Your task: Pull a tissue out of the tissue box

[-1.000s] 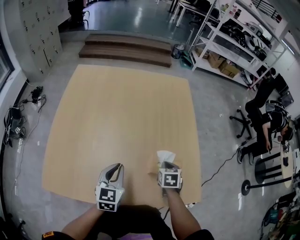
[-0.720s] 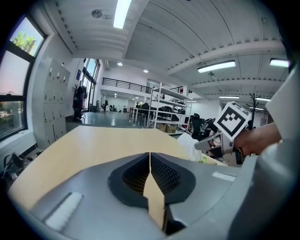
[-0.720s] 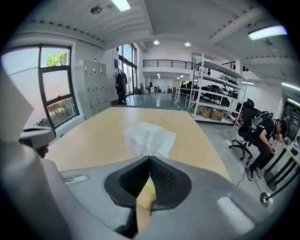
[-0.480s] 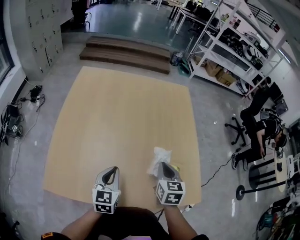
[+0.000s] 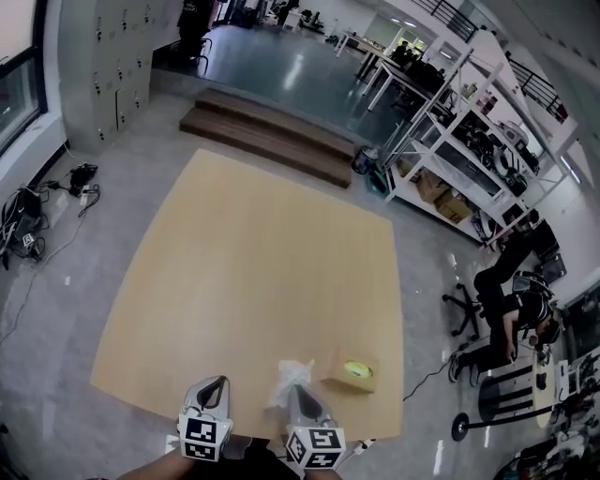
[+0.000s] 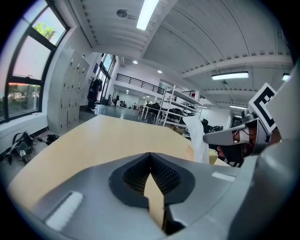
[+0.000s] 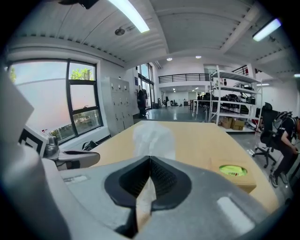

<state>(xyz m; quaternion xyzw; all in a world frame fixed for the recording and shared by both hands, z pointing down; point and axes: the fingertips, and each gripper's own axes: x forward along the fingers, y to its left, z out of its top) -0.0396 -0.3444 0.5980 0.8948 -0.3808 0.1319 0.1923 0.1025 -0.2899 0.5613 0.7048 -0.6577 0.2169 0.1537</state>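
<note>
Pinching tissue [image 5: 286, 375] – right tool [image 5: 299, 391], apart from tissue box [image 5: 349, 373]; left tool [image 5: 219, 383] pressed together.

A wide pale wooden bench [image 5: 253, 272] stands on a grey polished floor [image 5: 66, 309]. Beyond its far edge lie dark wooden steps [image 5: 272, 136]. Grey lockers [image 5: 103, 61] line the far left wall, near a large window [image 7: 82, 101]. White shelves [image 5: 459, 159] run along the right. Cables [image 5: 23, 230] trail on the floor at left, and strip lights [image 6: 149, 10] glow overhead.

My head camera looks steeply down on the table [image 5: 244, 272] from well above; cameras on my left gripper [image 5: 219, 384] and right gripper [image 5: 298, 390] sit low, facing across that same tabletop.
</note>
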